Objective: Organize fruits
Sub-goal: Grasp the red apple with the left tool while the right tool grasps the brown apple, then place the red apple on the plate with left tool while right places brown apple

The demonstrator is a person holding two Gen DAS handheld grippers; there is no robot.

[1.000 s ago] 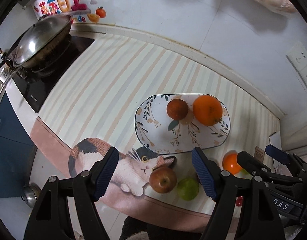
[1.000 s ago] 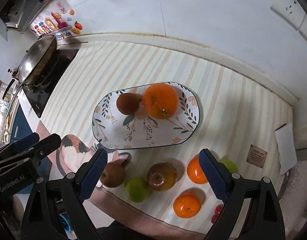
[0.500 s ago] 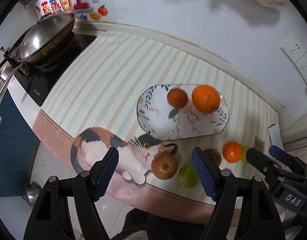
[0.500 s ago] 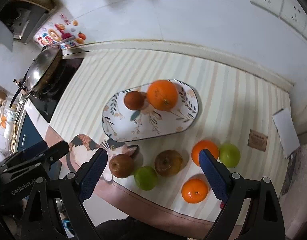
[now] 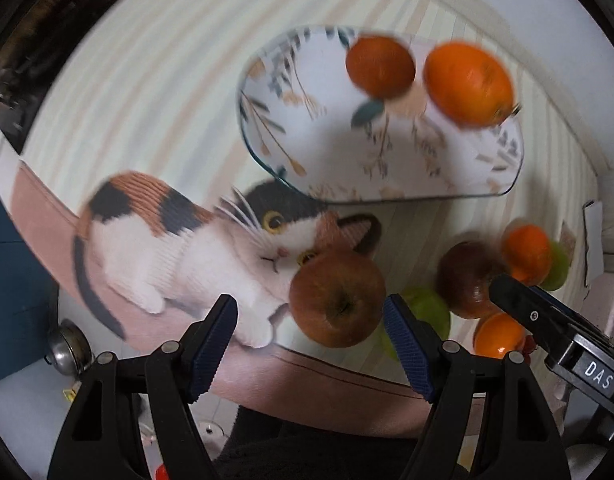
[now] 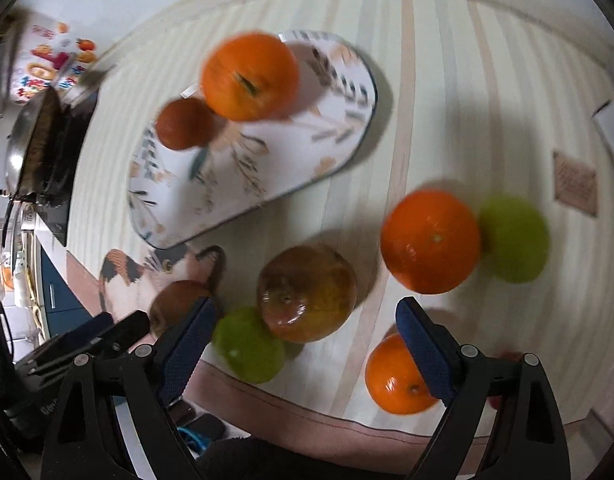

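Observation:
A floral oval plate [image 5: 327,152] [image 6: 339,144] holds a big orange [image 5: 469,82] [image 6: 249,76] and a small reddish fruit [image 5: 379,67] [image 6: 183,128]. My left gripper [image 5: 311,340] is open, low over a red-brown apple [image 5: 337,304] on the cat mat. My right gripper [image 6: 307,340] is open above a red-green apple [image 6: 307,292]. Around it lie a green fruit [image 6: 249,346], two oranges [image 6: 431,242] [image 6: 399,376] and another green fruit [image 6: 515,238]. All is motion-blurred.
A striped mat with a cat picture [image 5: 167,240] covers the counter. A wok [image 6: 31,140] sits on a black hob at far left. A small brown label [image 6: 575,188] lies at the right. The counter's front edge runs just below the fruits.
Both grippers have dropped much closer to the counter and the loose fruits. The left one now hangs over the red-brown apple, the right one over the red-green apple. Both stay open.

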